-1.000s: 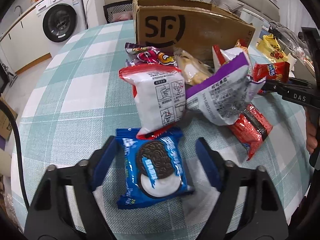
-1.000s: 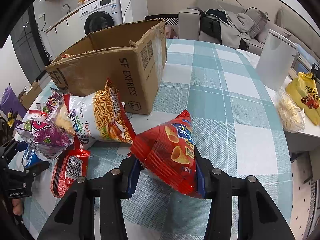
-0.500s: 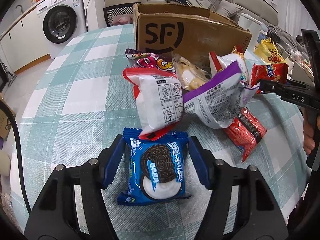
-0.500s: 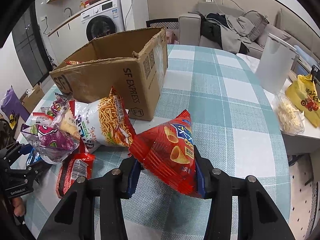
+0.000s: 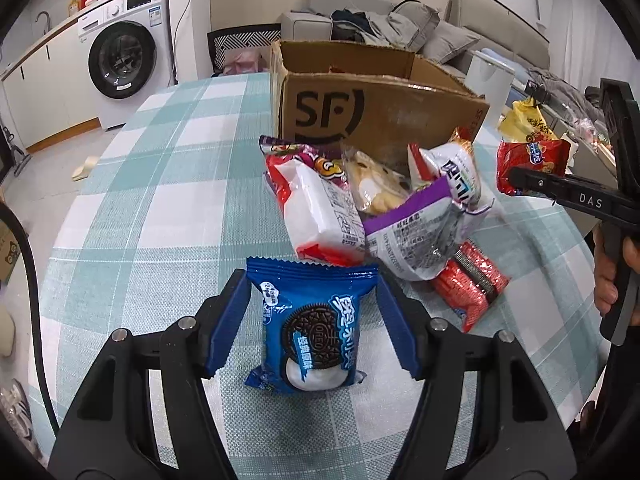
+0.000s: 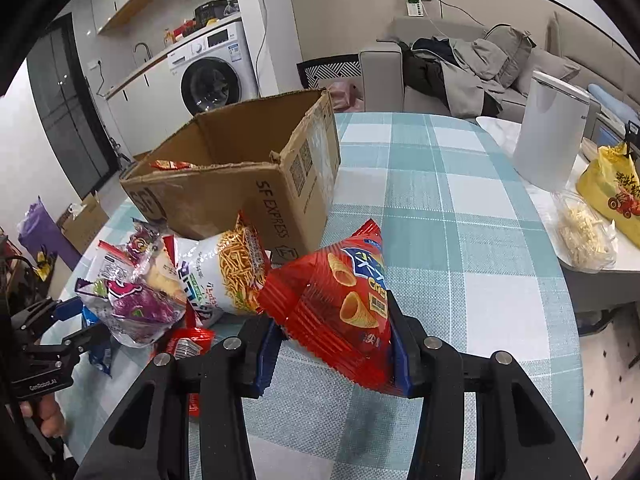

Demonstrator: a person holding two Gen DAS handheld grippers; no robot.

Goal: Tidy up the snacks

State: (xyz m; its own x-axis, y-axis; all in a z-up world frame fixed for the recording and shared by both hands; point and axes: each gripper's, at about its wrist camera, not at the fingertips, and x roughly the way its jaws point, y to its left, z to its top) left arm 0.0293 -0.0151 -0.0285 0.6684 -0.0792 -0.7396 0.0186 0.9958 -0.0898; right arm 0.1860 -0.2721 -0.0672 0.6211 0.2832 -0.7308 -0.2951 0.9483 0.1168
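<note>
So in the left wrist view, the left tongs (image 5: 313, 322) are gripping a blue Oreo pack (image 5: 310, 328), blue pads pressing on both of its sides after just closing in on it. The pack is sitting upright between them, and I can't tell whether its bottom edge is touching the teal-and-white checked table (image 5: 160, 208). Just behind it a pile of snacks is lying on the table: a white-and-red bag (image 5: 316, 208), a purple-and-silver bag (image 5: 416, 236) leaning over a red packet (image 5: 468, 284), and a clear bag of pale biscuits (image 5: 376, 184). Past the pile an open SF cardboard box (image 5: 376, 108) is standing. Off on the right, the right tongs (image 5: 532, 178) are showing up side-on, a hand (image 5: 612, 264) wrapping the handle, with a red chip bag (image 5: 532, 158) peeking out at the tips.

Switching to the right wrist view: the right tongs (image 6: 334, 344) are clamping narrow on that red chip bag (image 6: 340, 300), which is bulging up out of the pads and tilting left. Next to it a white bag with noodle sticks printed on it (image 6: 228, 276) is leaning near the SF Express box (image 6: 248, 184), and something red is sitting inside the box. A white appliance (image 6: 552, 136) and a yellow bag (image 6: 616, 192) are sitting over on the far right. The left tongs (image 6: 68, 320) are poking in at the left edge.
</note>
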